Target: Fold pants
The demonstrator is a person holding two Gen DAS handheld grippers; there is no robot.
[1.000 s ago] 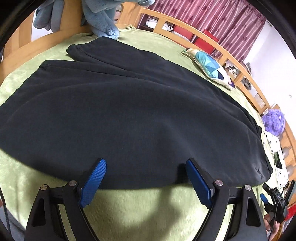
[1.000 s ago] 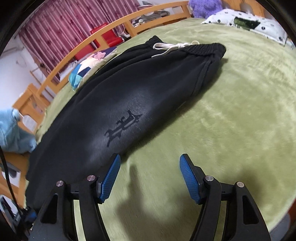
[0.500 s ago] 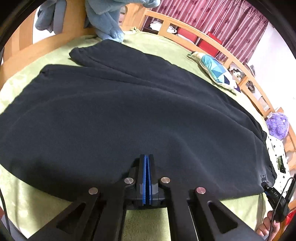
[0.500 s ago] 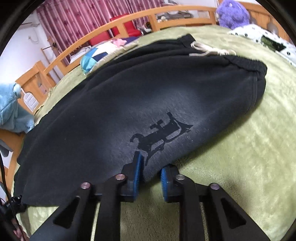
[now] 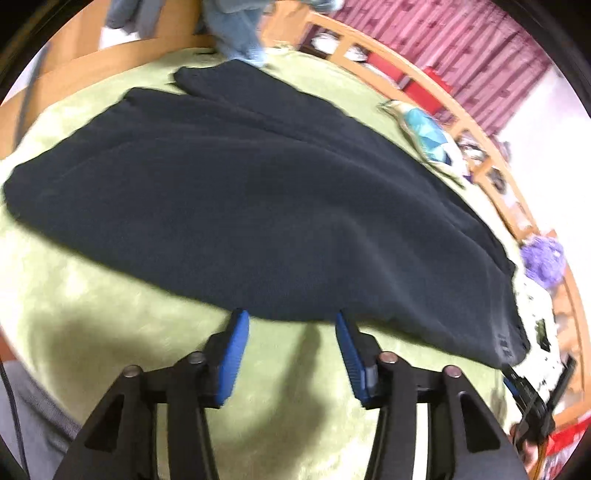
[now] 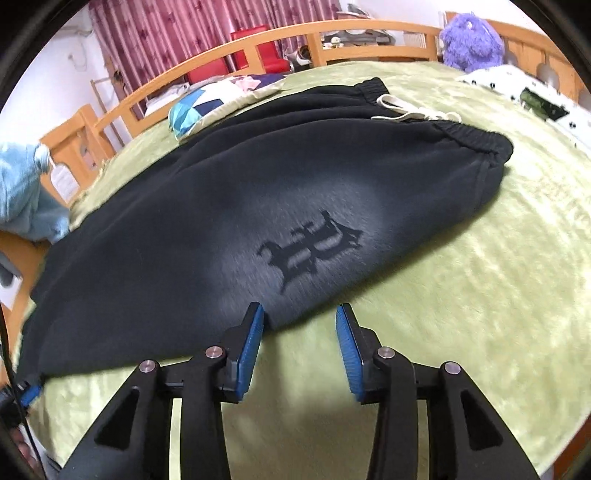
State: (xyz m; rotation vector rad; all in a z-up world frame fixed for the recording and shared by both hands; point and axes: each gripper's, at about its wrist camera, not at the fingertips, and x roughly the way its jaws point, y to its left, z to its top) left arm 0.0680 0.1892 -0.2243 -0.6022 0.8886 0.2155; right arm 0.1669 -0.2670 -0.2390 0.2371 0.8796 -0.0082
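One pair of pants [image 6: 207, 221] lengthwise, waistband [image 6: 476, 142] rightward

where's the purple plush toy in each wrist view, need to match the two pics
Left wrist view: the purple plush toy sits at the right edge, beyond the waist end of the black pants.
Right wrist view: the purple plush toy is at the top right, against the wooden bed rail.
Shared landmark: the patchwork pillow beside the pants.
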